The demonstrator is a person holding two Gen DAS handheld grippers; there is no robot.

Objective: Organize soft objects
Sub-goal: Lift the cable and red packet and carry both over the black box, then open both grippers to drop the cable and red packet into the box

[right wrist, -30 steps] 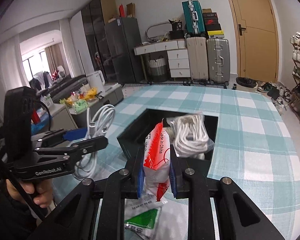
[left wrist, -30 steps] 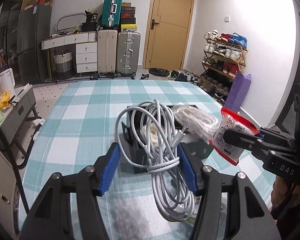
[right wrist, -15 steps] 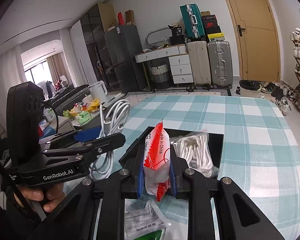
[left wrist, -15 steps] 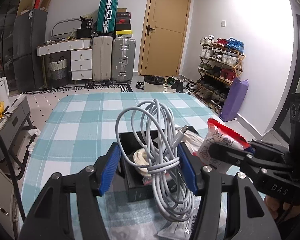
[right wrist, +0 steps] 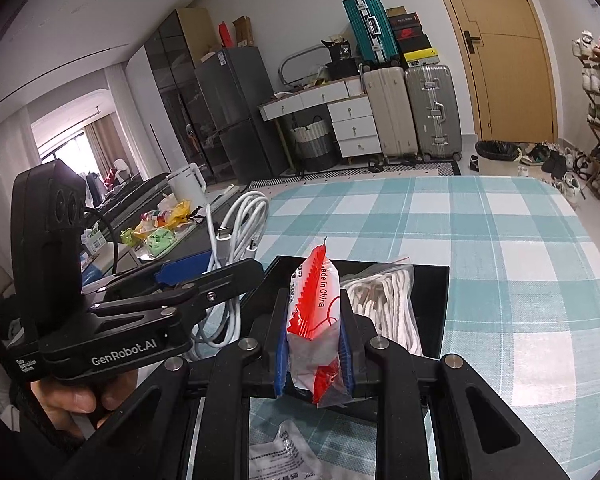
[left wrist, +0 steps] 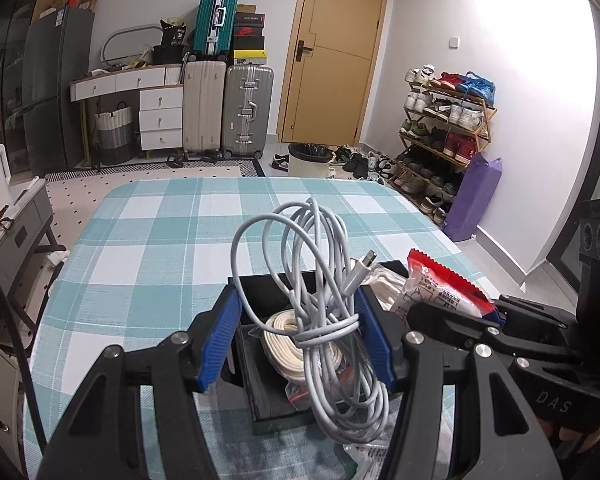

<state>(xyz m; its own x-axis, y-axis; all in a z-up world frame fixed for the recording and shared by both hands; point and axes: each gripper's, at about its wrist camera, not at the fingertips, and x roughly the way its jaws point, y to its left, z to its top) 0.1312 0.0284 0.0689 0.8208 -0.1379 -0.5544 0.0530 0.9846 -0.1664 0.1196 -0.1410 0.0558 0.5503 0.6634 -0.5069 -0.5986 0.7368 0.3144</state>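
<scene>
The left tool (left wrist: 300, 336) grips a bundle of grey cable (left wrist: 332, 320) between its blue pads (left wrist: 216, 344); the cable's loops rise toward twelve o'clock and hang toward six. Beneath it, a black box (left wrist: 260, 380) sits on the checked surface (left wrist: 160, 240), holding a roll of white cord (left wrist: 284, 336). At three o'clock the right tool (left wrist: 452, 312) clamps a red-and-white packet (left wrist: 440, 288) just beside the box. Suitcases (left wrist: 224, 108) and a door (left wrist: 336, 60) stand at twelve o'clock.

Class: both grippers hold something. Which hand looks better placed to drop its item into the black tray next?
Probably left: its gripper holds the coiled grey cable over the black tray; the right's red-and-white packet sits nearer the tray's edge.
</scene>
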